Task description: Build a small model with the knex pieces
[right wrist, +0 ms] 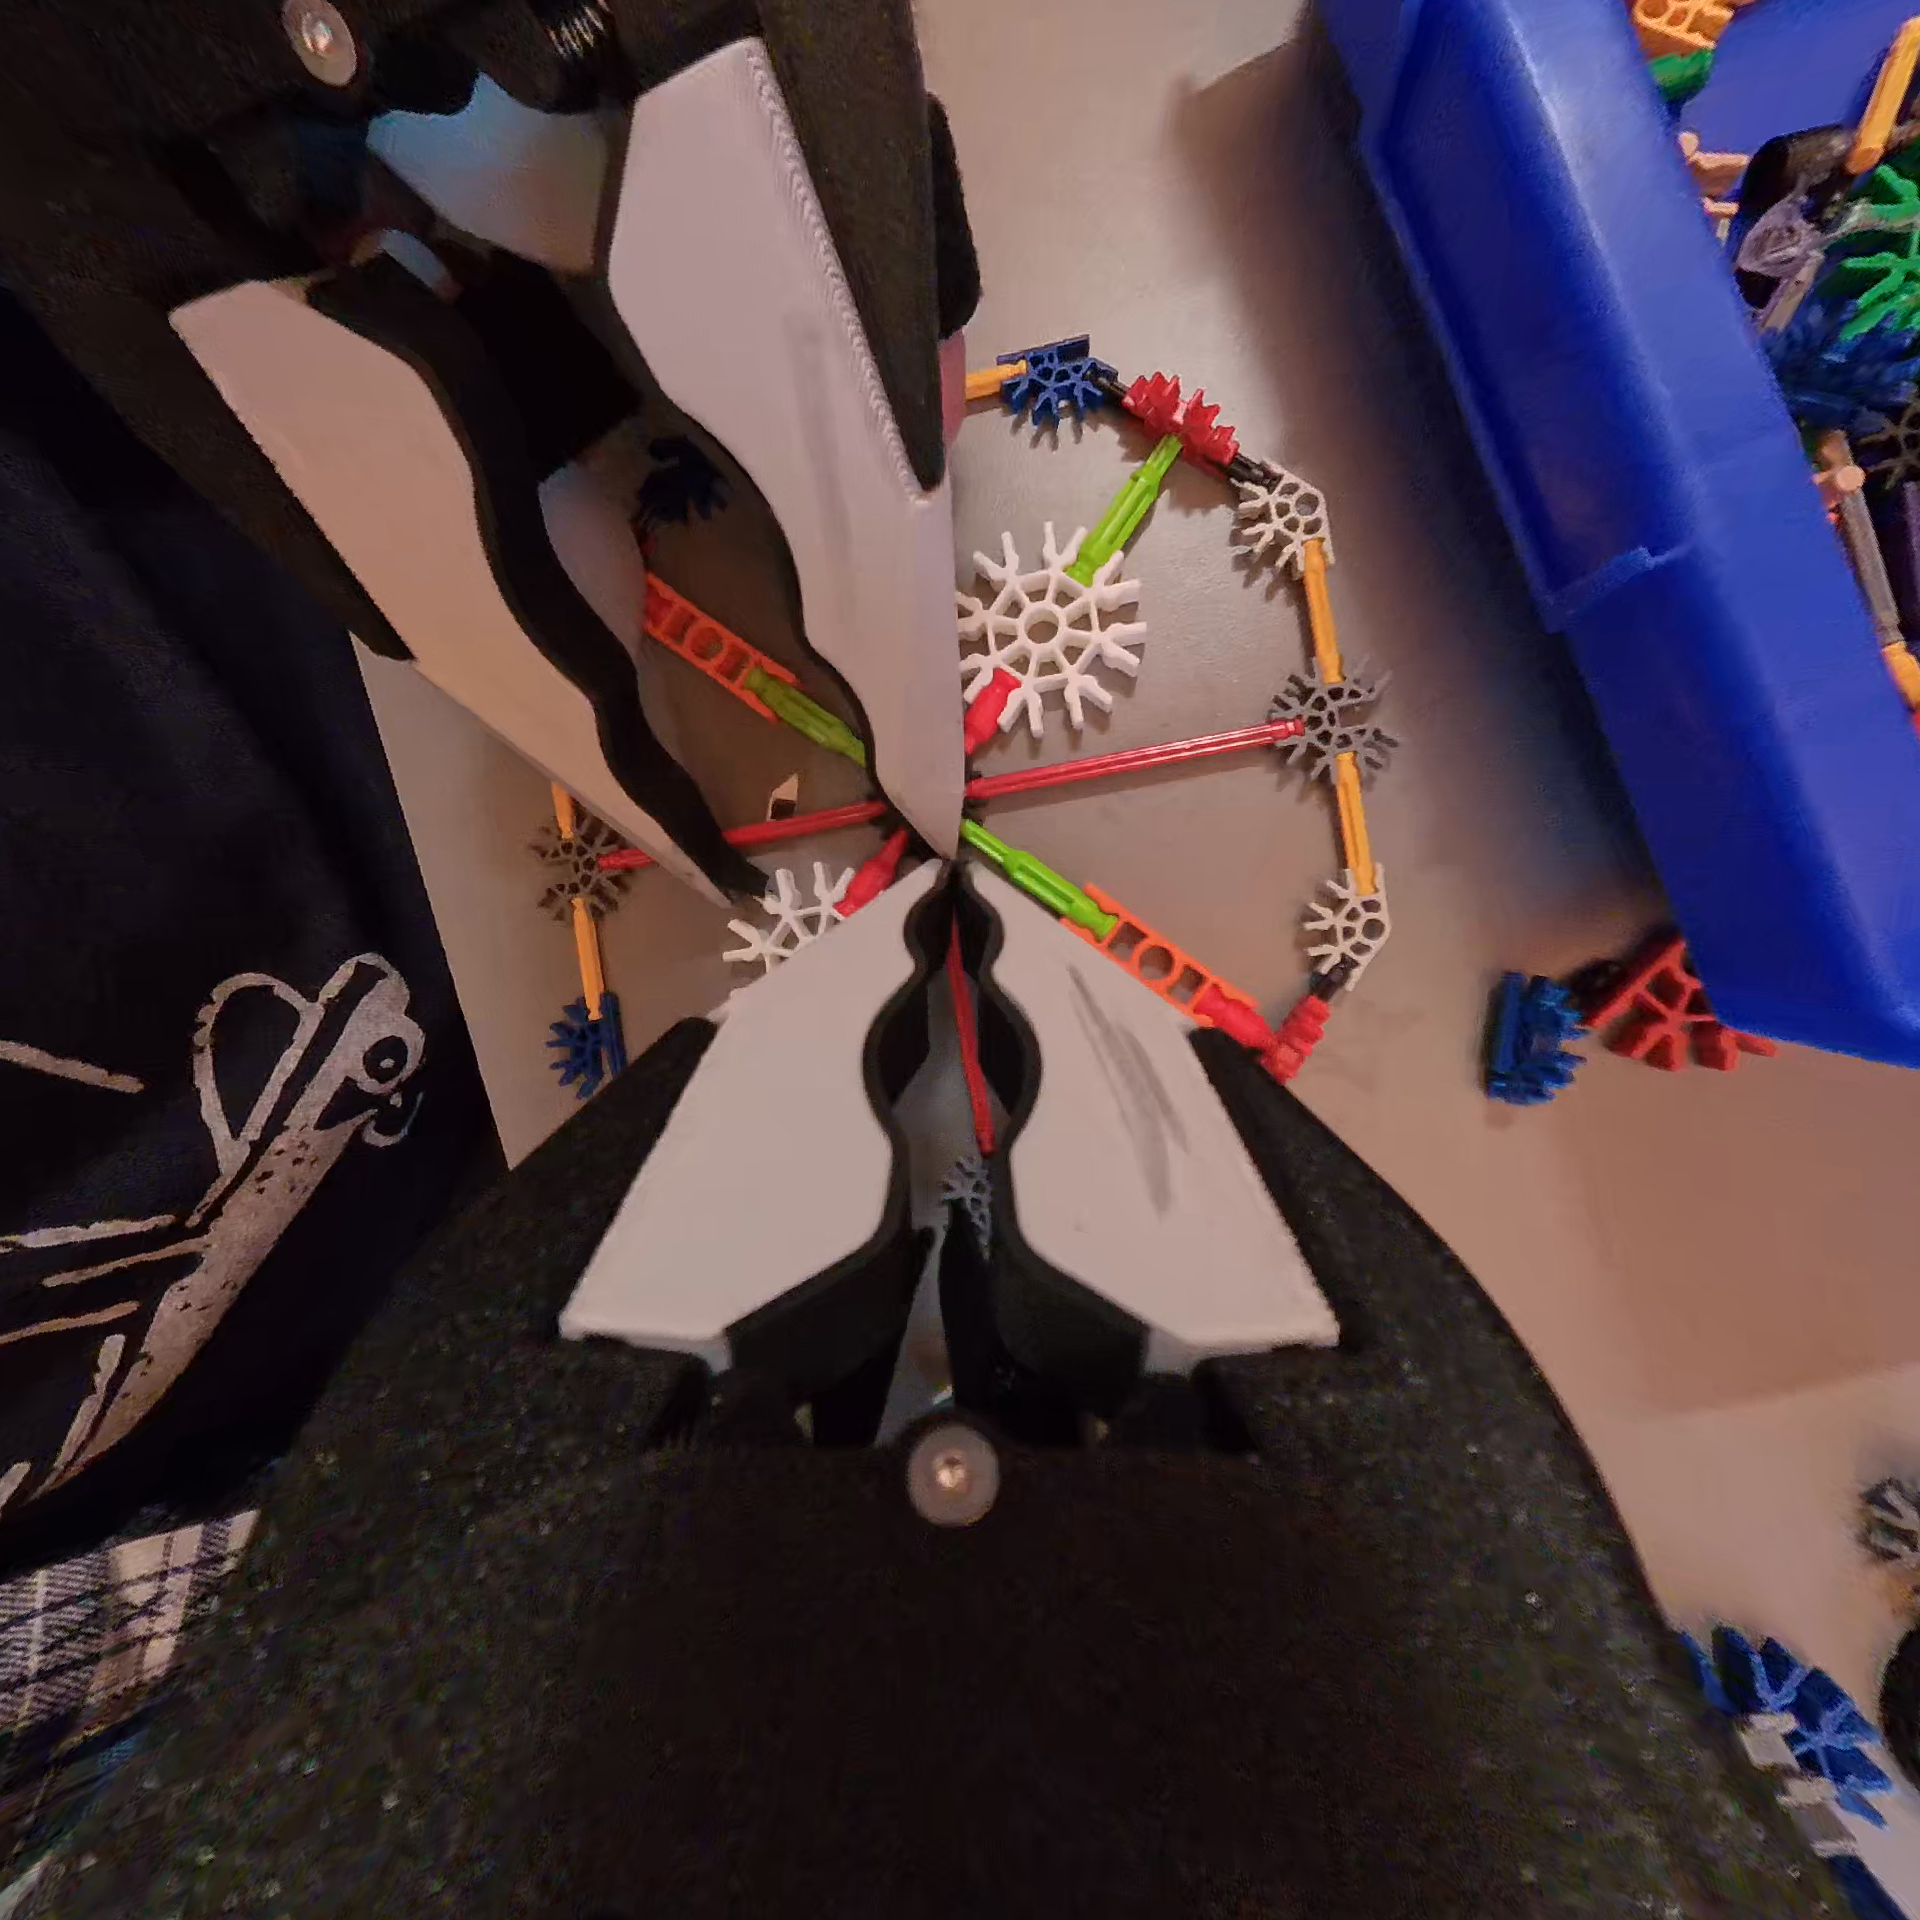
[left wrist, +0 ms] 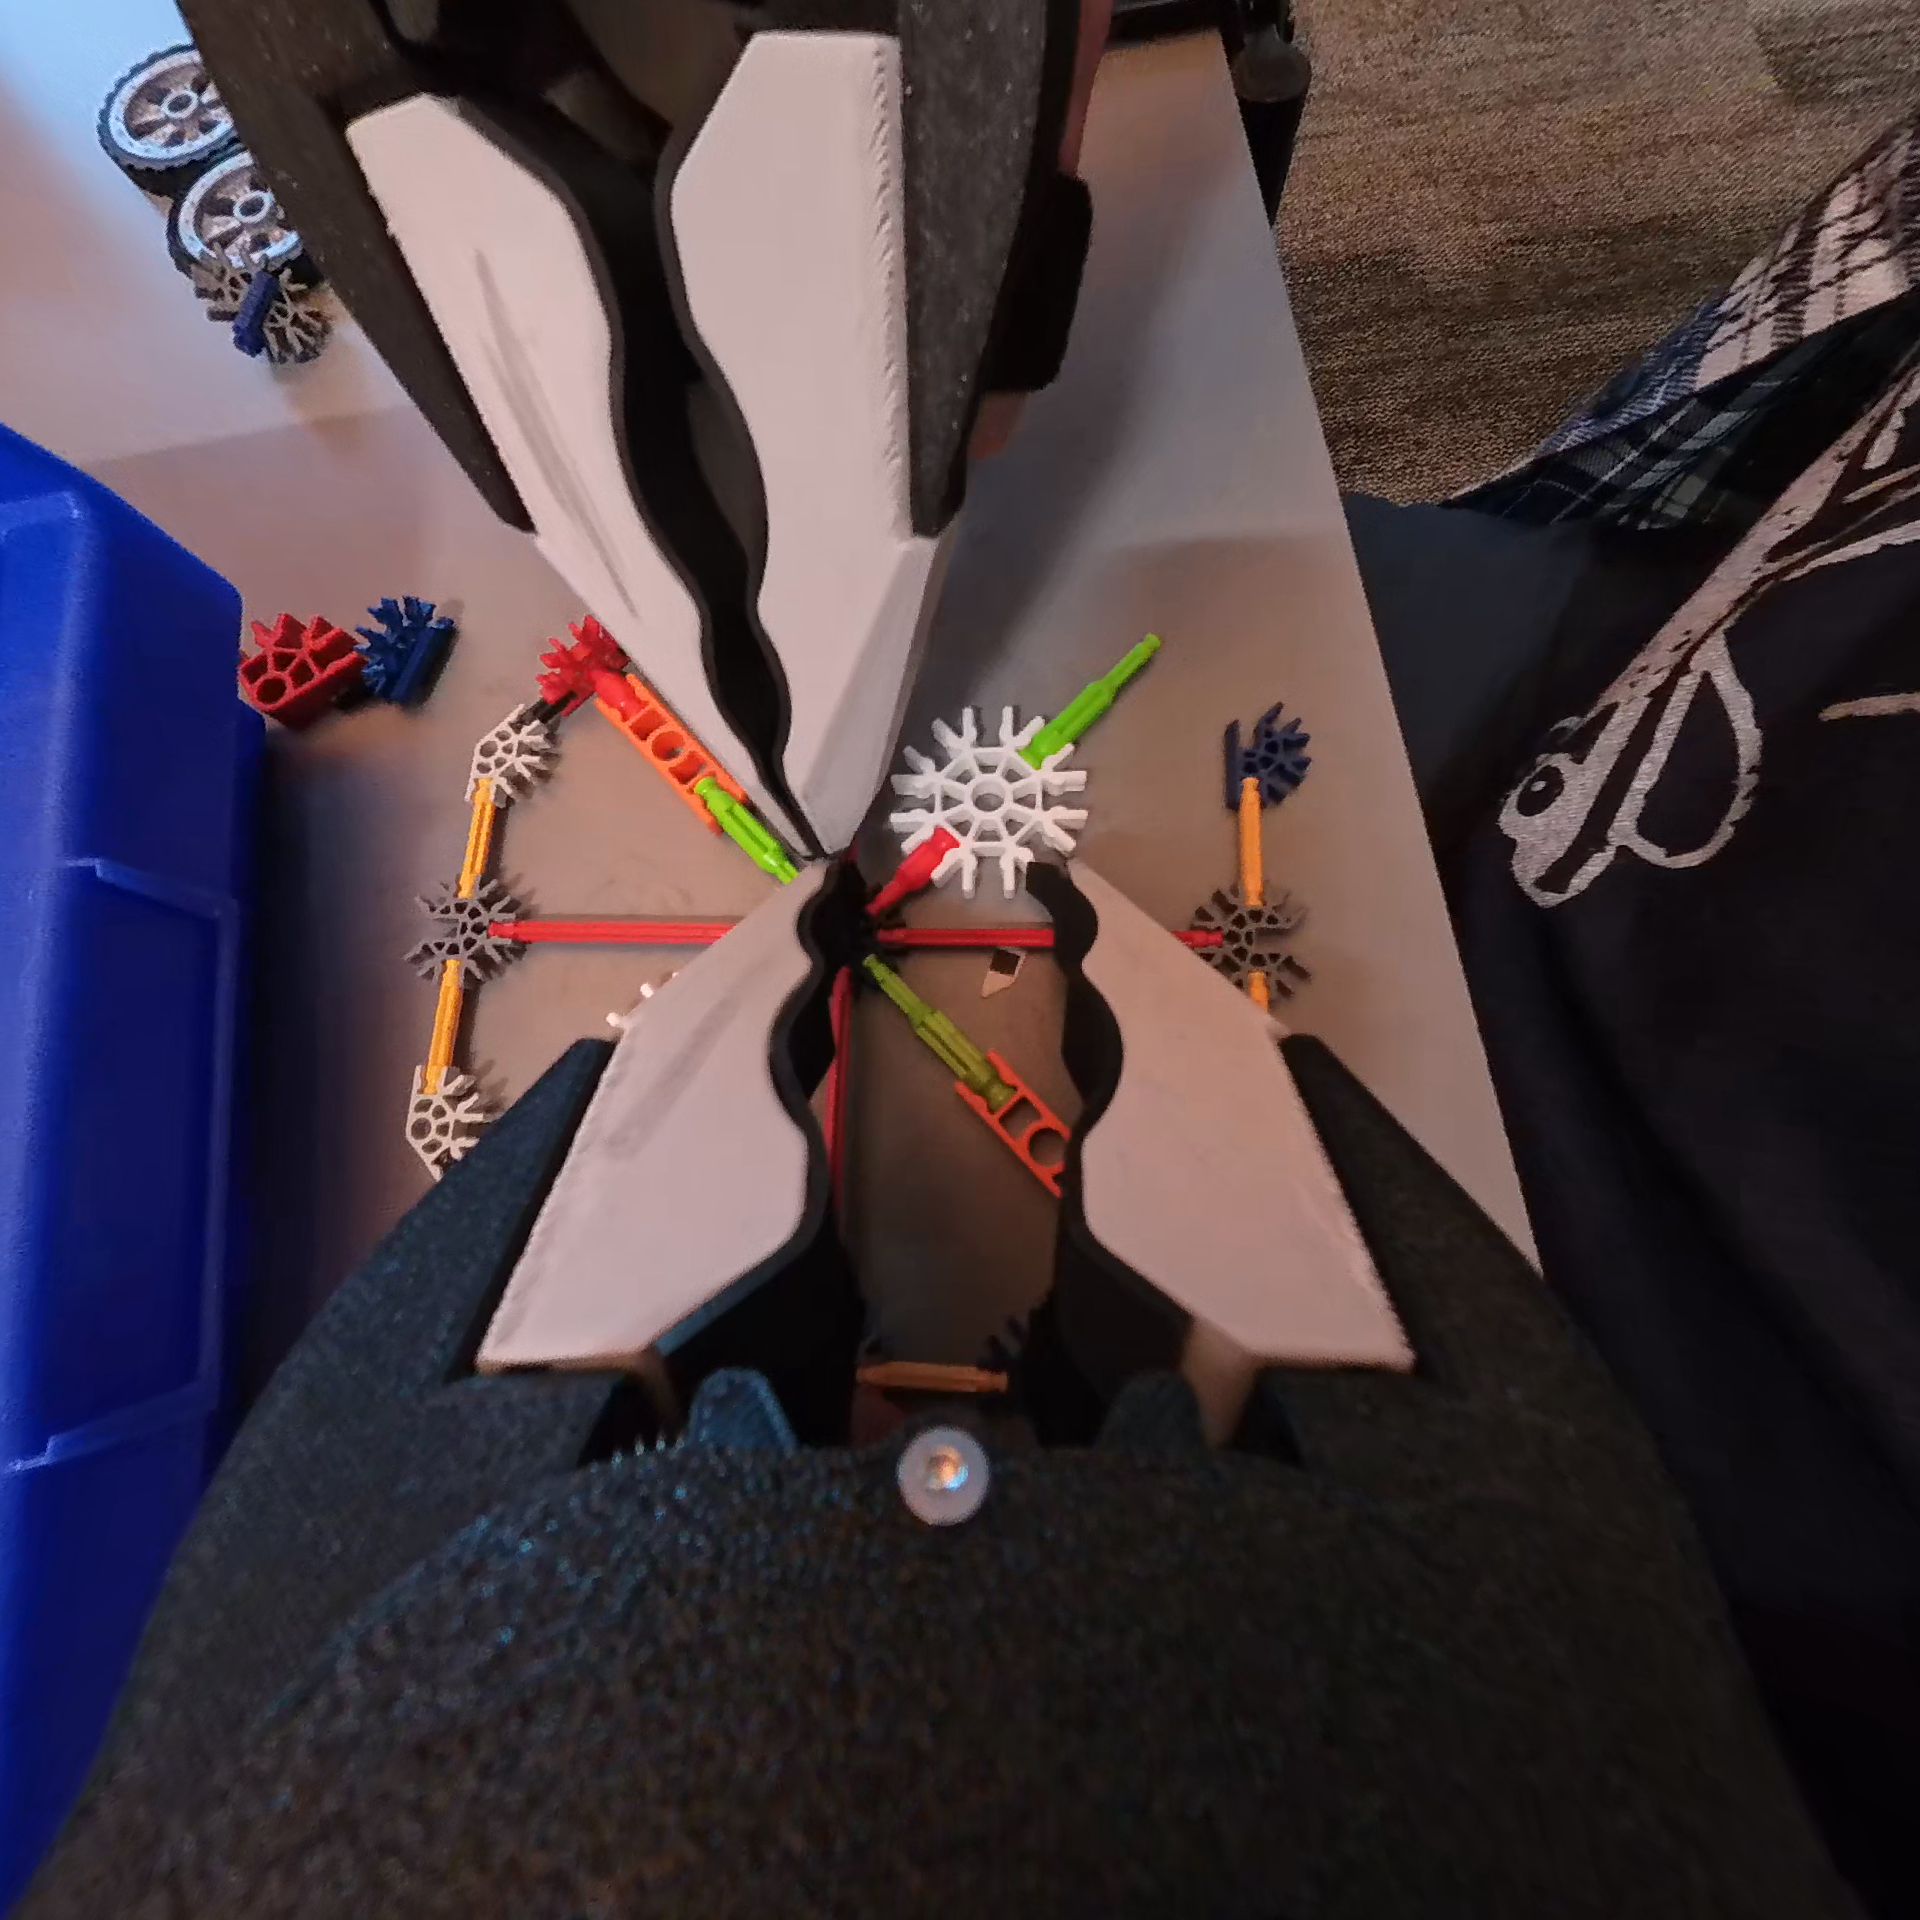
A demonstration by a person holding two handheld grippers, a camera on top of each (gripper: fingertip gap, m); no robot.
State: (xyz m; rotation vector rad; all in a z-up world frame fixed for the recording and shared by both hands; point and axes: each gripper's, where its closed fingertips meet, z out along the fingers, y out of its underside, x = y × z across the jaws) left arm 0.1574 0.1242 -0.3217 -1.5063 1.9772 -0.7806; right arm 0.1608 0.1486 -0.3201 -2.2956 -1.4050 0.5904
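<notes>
The left gripper (left wrist: pixel 935 904) has its jaws wide apart around the black hub (left wrist: pixel 844 920), while the right gripper (right wrist: pixel 951 883) has its jaws pinched on a red rod (right wrist: pixel 968 1049), steadying the wheel on the table (right wrist: pixel 1434 1226).

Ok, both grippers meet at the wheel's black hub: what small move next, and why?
Probably close the open left gripper a little, nudging the white snowflake-shaped plastic connector and its short red rod toward the black plastic hub: the rod's tip sits at the hub, and the shut right gripper's tips rest against the hub.
</notes>
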